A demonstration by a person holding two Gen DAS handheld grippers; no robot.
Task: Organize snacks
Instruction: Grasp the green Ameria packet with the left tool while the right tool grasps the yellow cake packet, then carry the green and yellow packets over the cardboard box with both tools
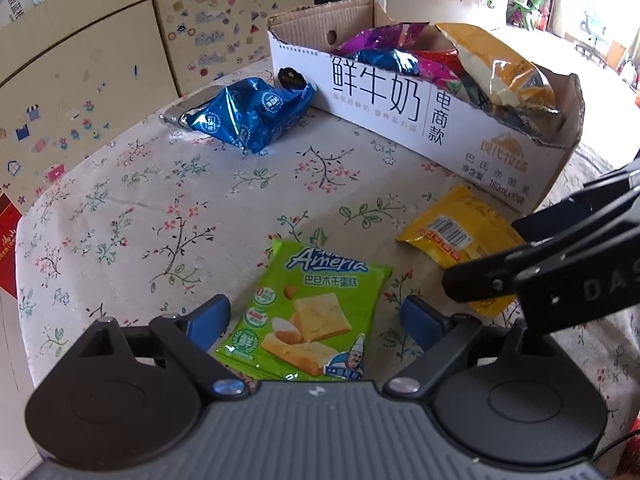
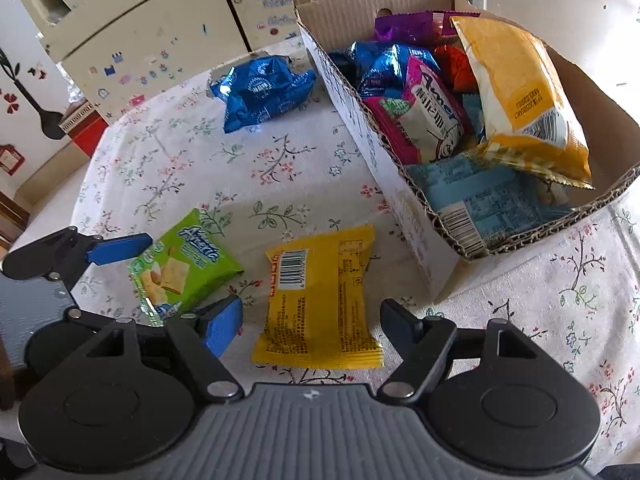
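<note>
Both packets are framed by wide-open jaws: green packet (image 1: 308, 312) under the left gripper (image 1: 316, 320), yellow packet (image 2: 320, 296) under the right gripper (image 2: 312, 320). Cardboard box (image 2: 416, 240) is noted nearly full; flat wrappers may slip, and close-set grippers may collide

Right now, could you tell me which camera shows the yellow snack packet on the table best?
The right wrist view: the yellow snack packet lies whole between the open right gripper fingers. The left wrist view shows it partly hidden behind the right gripper's arm.
</note>
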